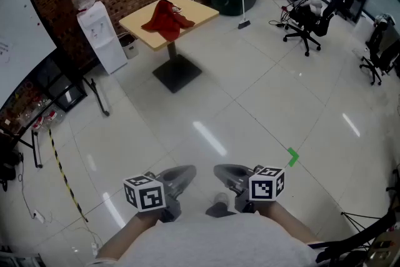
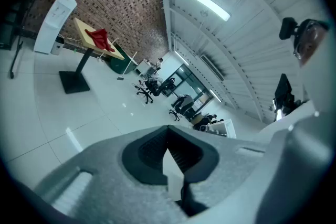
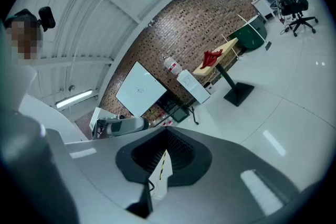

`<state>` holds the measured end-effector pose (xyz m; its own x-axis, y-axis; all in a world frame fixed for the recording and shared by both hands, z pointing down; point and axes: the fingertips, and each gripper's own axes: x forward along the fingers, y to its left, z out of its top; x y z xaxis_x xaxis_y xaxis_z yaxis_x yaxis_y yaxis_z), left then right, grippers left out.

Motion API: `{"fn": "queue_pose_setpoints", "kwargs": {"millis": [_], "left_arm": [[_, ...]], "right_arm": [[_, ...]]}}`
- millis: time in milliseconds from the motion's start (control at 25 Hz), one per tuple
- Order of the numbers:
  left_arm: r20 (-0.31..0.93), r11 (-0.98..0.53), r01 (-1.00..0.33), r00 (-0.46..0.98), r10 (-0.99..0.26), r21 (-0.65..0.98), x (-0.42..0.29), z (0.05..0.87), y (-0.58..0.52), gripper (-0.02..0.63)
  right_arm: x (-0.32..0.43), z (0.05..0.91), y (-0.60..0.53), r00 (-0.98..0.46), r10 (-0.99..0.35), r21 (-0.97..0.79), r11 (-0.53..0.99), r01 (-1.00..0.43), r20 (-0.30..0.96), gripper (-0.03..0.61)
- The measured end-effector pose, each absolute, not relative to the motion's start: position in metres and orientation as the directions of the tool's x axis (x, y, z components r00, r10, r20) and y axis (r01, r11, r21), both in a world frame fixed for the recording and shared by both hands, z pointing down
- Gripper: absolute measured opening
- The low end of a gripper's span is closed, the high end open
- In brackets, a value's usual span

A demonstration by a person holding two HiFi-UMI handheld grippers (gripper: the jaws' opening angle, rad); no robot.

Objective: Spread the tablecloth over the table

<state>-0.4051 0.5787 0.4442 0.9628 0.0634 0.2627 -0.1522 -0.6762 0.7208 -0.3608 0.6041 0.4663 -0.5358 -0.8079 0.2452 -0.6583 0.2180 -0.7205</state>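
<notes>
The red cloth (image 1: 167, 19) lies bunched in the middle of the surface (image 1: 203, 9), well away across the floor. The left gripper (image 1: 182, 174) and right gripper (image 1: 224, 172) have their fingers pressed together on nothing. Best to walk up, open both, pinch two separate cloth corners rather than the heap, and draw them toward opposite edges.

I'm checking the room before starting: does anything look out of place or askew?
Yes: the red tablecloth lies crumpled in a heap on the yellow table instead of lying flat, so much of the tabletop is bare. Nothing else looks spilled, tipped or broken.
</notes>
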Motion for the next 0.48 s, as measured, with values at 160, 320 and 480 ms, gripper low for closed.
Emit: {"fn": "queue_pose_setpoints", "kwargs": {"millis": [160,320,480], "left_arm": [[0.260,-0.706,-0.120,0.961,0.093,0.698,-0.344,0.430,0.570,0.002],[0.230,-0.728,-0.084,0.968,0.103,0.681,-0.285,0.411,0.563,0.002],[0.183,-0.743,-0.036,0.976,0.117,0.668,-0.240,0.395,0.569,0.002]], "right_arm": [[-0.299,0.449,0.597,-0.509,-0.840,-0.749,0.212,-0.628,0.188,-0.002],[-0.243,0.432,0.601,-0.486,-0.866,-0.774,0.227,-0.592,0.118,-0.002],[-0.206,0.428,0.611,-0.473,-0.870,-0.750,0.219,-0.624,0.139,-0.002]]}}
